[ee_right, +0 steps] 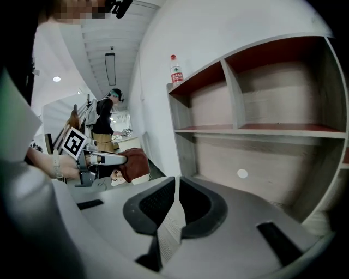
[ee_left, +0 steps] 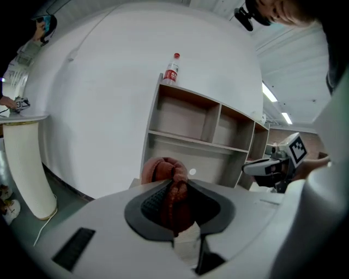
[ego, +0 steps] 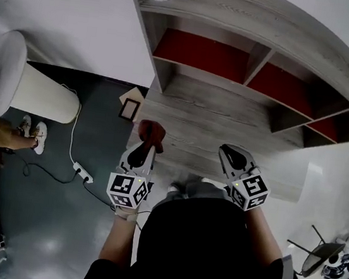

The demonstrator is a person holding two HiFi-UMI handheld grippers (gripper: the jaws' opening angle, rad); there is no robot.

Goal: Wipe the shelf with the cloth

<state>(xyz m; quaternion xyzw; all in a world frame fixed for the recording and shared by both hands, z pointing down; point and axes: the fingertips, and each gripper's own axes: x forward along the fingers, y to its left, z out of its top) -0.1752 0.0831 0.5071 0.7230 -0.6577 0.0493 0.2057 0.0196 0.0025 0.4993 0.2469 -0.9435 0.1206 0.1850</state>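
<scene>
Shelf (ego: 216, 115) ahead, cloth (ee_left: 172, 190) between left jaws

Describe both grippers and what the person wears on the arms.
Both match: the left gripper and right gripper have light grey bodies, black jaws with ribbed pads, and a white cube printed with black square markers, each showing a small green light. The person wears a dark top; the forearms carry no sleeves.
</scene>
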